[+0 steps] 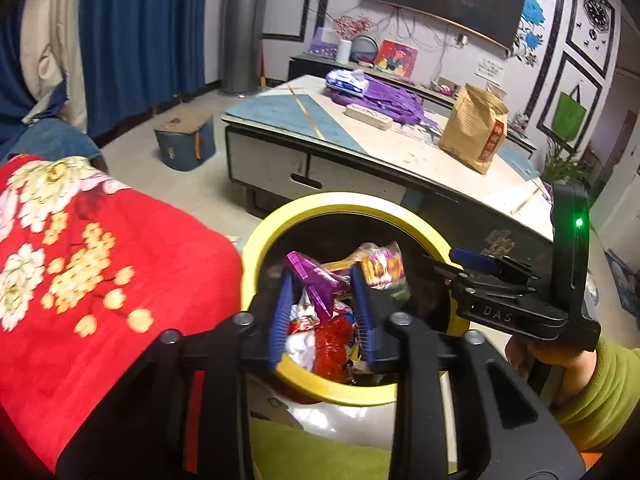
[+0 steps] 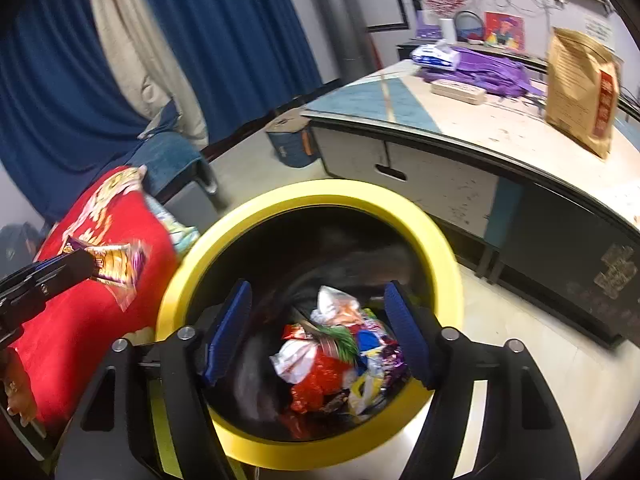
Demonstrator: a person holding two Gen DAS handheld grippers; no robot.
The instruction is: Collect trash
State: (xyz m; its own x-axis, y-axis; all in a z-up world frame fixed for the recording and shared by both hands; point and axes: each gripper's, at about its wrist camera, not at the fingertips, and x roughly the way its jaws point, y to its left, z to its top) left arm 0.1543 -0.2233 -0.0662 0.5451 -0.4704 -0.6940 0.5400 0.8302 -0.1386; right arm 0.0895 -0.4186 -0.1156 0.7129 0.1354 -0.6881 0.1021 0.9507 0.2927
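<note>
Both tools are angled down over the yellow-rimmed trash bin (image 2: 440, 240), which stands on the floor between the red floral blanket (image 1: 100, 280) and the desk (image 1: 400, 148). The left hand-held gripper (image 1: 322, 312) tilts down toward the bin mouth, and a purple snack wrapper (image 1: 316, 280) sits between its blue pads (image 1: 280, 312); in the right wrist view that same wrapper (image 2: 116, 266) juts from the tip of the left tool beside the bin, over the blanket, so it appears pinched, jaws only narrowly parted. The right hand-held gripper (image 2: 320, 336) points steeply into the bin with its jaws spread wide and nothing between them, the pads (image 2: 228, 332) framing the heap of crumpled wrappers (image 2: 340, 360) lying at the bottom. From the left wrist view the right tool (image 1: 472, 264) reaches in from the side across the bin's rim, gripped by a hand (image 1: 560, 364) in a green sleeve (image 1: 600, 392). On the desk a brown paper bag (image 1: 476, 128) stands upright, well apart from a purple cloth bag (image 1: 384, 100).
</note>
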